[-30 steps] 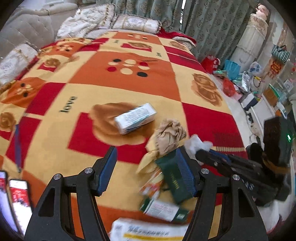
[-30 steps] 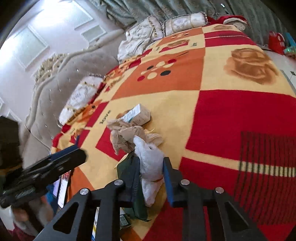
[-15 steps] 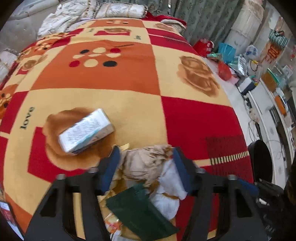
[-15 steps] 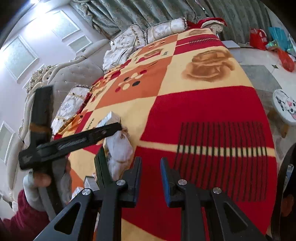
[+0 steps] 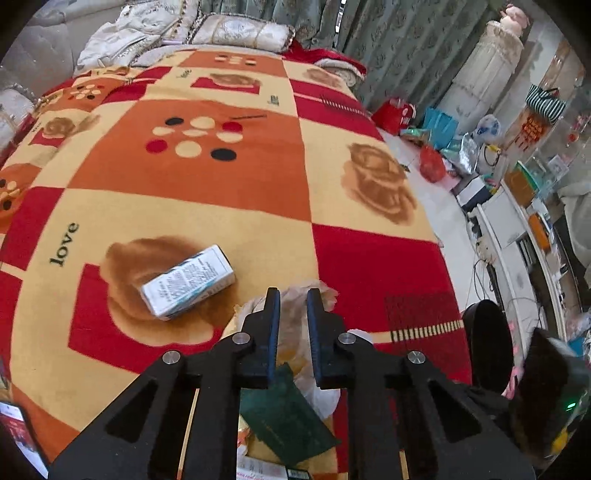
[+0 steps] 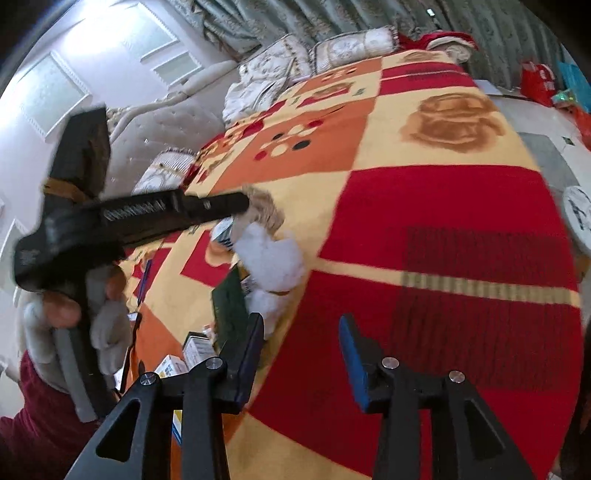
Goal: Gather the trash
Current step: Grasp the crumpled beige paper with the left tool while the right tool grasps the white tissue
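Your left gripper (image 5: pixel 291 306) has its blue-padded jaws drawn close on a crumpled beige paper wad (image 5: pixel 295 325), which fills the narrow gap between them; from the right wrist view the same gripper (image 6: pixel 243 201) reaches in from the left with its tip at that wad (image 6: pixel 264 210). Your right gripper (image 6: pixel 301 332) stands with its jaws spread wide and nothing between them, over the red squares of the blanket (image 6: pixel 443 206).

Just below the beige wad lies a white crumpled tissue (image 6: pixel 271 254), touching it, and beside that a dark green packet (image 5: pixel 284 410) resting near the bed's edge. A white printed carton (image 5: pixel 188 282) lies on its side on a brown rose pattern, a little left of your left jaws and apart from the wad. More small boxes (image 6: pixel 195 347) sit lower down, at the blanket's near edge, partly hidden behind your right gripper's left finger (image 6: pixel 251 339).

Your gloved left hand (image 6: pixel 66 314) grips the handle of the left tool. The patchwork blanket of red, orange and cream covers the bed, with embroidered pillows (image 5: pixel 236 33) at its far end and green curtains (image 5: pixel 399 48) behind. Bags and clutter (image 5: pixel 432 162) line the floor to the right of the bed.
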{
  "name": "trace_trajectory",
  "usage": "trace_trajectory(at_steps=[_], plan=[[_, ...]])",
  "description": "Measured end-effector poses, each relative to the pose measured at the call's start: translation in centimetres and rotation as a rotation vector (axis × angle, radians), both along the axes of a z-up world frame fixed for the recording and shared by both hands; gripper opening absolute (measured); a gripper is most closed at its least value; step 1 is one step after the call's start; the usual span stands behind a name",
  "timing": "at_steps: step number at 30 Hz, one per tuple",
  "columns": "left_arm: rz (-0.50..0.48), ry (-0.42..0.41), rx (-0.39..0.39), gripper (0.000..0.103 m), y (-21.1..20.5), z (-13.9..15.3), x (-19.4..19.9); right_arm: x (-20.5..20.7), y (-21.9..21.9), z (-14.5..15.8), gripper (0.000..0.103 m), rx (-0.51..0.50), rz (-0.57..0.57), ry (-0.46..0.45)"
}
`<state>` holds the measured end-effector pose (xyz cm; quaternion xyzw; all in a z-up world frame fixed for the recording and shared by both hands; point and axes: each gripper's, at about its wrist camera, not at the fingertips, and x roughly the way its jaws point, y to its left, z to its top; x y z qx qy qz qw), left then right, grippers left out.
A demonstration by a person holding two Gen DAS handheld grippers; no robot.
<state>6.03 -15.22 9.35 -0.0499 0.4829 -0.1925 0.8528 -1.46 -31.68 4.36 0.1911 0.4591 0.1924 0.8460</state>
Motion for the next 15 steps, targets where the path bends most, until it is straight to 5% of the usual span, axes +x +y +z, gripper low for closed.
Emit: trace_trajectory(at_steps=[15], plan=[[0.054,-0.010,0.015,0.016,2.3,0.1,0.0,4.3,4.5,-3.1,0.041,0.037,0.037,0.027]])
